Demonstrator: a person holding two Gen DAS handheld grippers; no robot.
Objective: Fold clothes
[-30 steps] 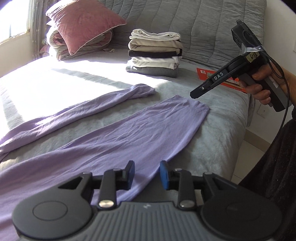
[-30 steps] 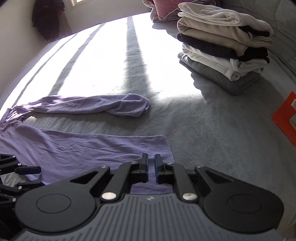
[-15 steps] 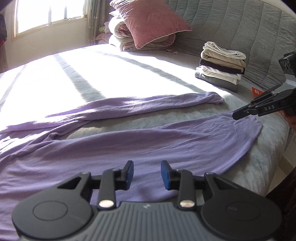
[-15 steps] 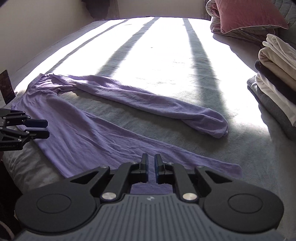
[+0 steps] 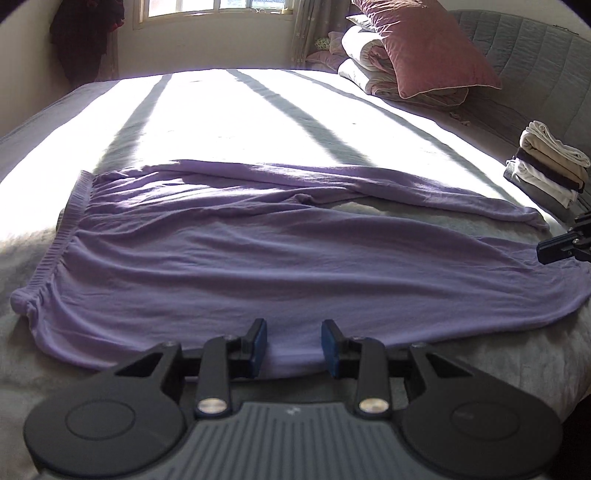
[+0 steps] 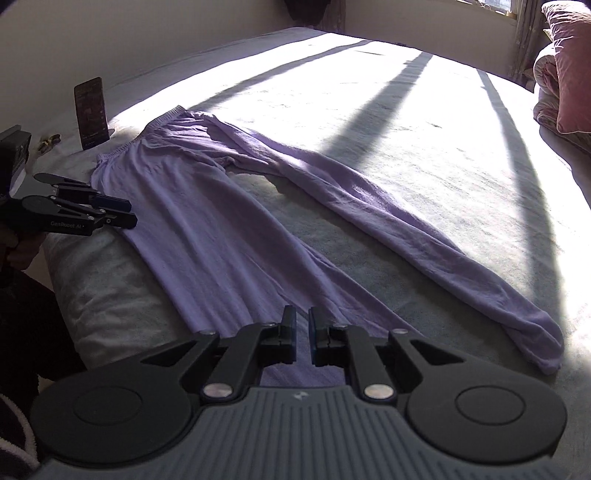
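We see the lilac trousers (image 5: 258, 258) spread flat on the grey bed (image 5: 229, 110), waistband at the left in the left wrist view, the two legs running to the right in a narrow V. The near leg lies along the near edge of the bed; the far leg ends just short of the clothes stack (image 5: 546, 162). A second ago the left camera showed only the leg ends and the stack straight ahead; now the waistband and the window (image 5: 218, 5) have come into sight and the stack sits at the far right edge.

Our left gripper (image 5: 293, 345) hangs over the near leg's hem side, its blue pads apart with nothing between them, released as before. Our right gripper (image 6: 302, 338) hovers over the cuff of the near leg, jaws nearly together with only a slim gap and no cloth in it, unchanged from earlier. In the right wrist view the left gripper (image 6: 122, 212) now shows near the waistband side, and a phone (image 6: 91, 112) stands propped at the far left of the bed, which was out of frame a second ago. A pink pillow (image 5: 424, 48) rests on folded bedding at the far right.
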